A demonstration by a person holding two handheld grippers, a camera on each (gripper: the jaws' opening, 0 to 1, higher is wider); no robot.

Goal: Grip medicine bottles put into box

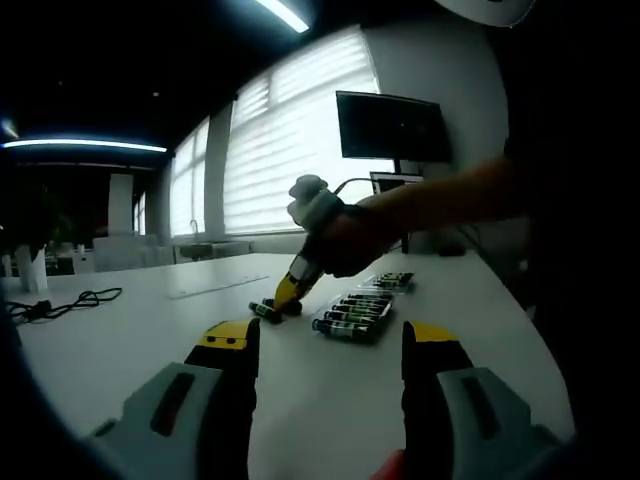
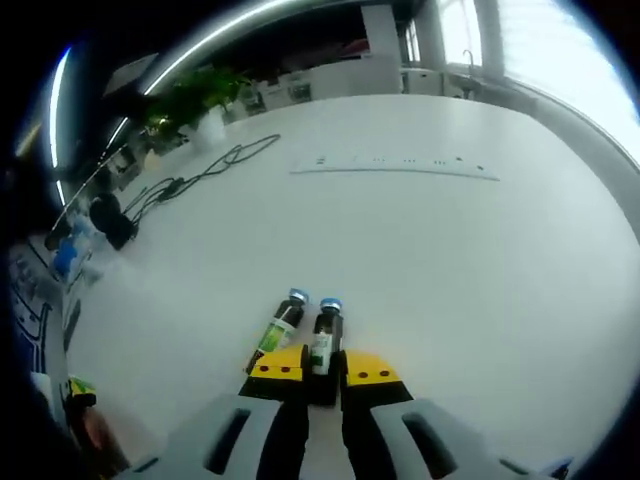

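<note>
Two small dark medicine bottles with blue caps lie side by side on the white table. My right gripper [image 2: 323, 368] is shut on the right-hand bottle [image 2: 322, 338], its yellow-tipped jaws pressed to the bottle's sides. The second bottle [image 2: 277, 330] lies loose just left of it. In the left gripper view the right gripper [image 1: 285, 297], held by a hand, points down at those bottles [image 1: 266, 311]. Beside them a flat box [image 1: 362, 308] holds a row of several bottles. My left gripper [image 1: 330, 340] is open with nothing between its jaws, well short of the box.
A black cable [image 2: 200, 170] lies across the far table near a green plant [image 2: 190, 100]. A long clear strip [image 2: 395, 168] rests on the table. A dark monitor [image 1: 390, 127] stands behind the box, in front of bright window blinds [image 1: 290, 140].
</note>
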